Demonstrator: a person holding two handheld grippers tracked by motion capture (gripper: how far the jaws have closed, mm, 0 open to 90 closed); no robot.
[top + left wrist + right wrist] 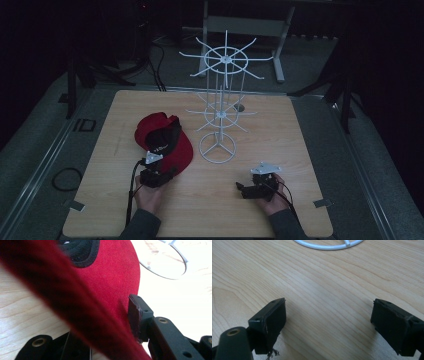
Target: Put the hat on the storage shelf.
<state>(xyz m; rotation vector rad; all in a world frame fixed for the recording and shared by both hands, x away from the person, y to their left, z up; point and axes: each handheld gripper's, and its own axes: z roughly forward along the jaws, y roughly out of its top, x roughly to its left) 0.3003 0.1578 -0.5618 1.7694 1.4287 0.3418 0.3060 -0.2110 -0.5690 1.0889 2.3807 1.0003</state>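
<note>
Here the left hand-held gripper [161,172] is clamped on the brim of the red cap [162,139], which lies on the table [280,130] at about 10 o'clock from the table's centre, just left of the white rack [220,107]. At 5 o'clock, well apart from the cap, the right hand-held gripper [248,189] rests low over bare wood, jaws spread wide and holding nothing.

- In my left gripper view, the red cap's brim [75,315] sweeps blurred across the frame, hiding my left tool's near jaw.
- The white stand's base ring [329,245] is cut off at the top edge of my right gripper view.
</note>
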